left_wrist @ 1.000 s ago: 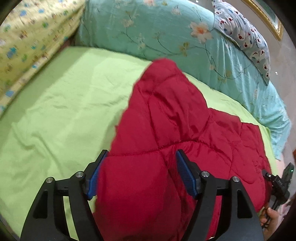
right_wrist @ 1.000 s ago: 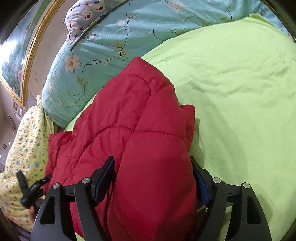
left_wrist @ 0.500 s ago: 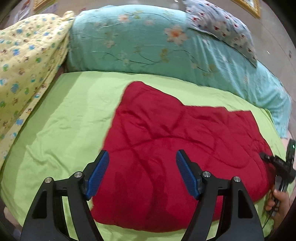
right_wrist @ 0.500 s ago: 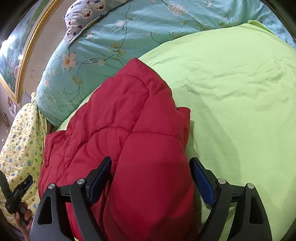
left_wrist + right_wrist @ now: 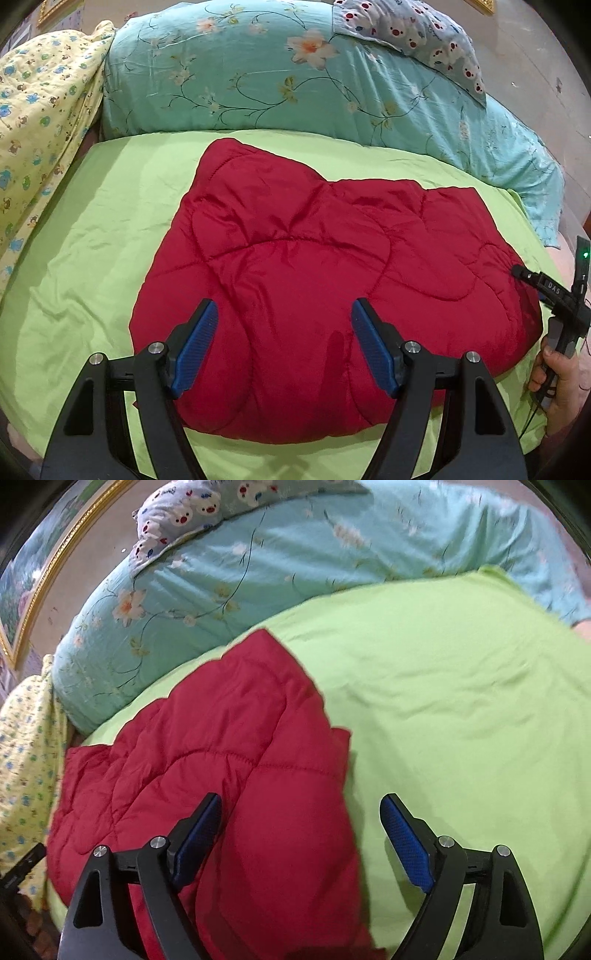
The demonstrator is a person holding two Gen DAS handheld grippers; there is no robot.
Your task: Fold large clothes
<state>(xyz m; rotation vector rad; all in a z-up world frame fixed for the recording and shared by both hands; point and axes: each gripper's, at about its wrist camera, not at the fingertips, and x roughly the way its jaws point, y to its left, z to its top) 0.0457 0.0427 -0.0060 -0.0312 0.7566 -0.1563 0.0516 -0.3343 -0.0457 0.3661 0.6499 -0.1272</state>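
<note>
A red quilted puffer garment [image 5: 325, 266] lies folded into a thick bundle on a light green bedsheet [image 5: 96, 243]. My left gripper [image 5: 284, 345] is open and empty, held above the garment's near edge. My right gripper [image 5: 301, 840] is open and empty over the garment's right edge, where the red fabric [image 5: 229, 760] meets the green sheet [image 5: 461, 709]. The right gripper and the hand holding it also show at the garment's right side in the left wrist view [image 5: 554, 306].
A teal floral duvet [image 5: 280, 74] is piled along the back of the bed, with a bear-print pillow [image 5: 424, 40] on it. A yellow patterned blanket [image 5: 37, 122] lies at the left. A gold-framed picture [image 5: 40, 576] hangs on the wall.
Both grippers have pulled back and up from the garment. The left view now takes in the whole folded bundle lying flat. The right gripper has shifted to the right, off the fabric.
</note>
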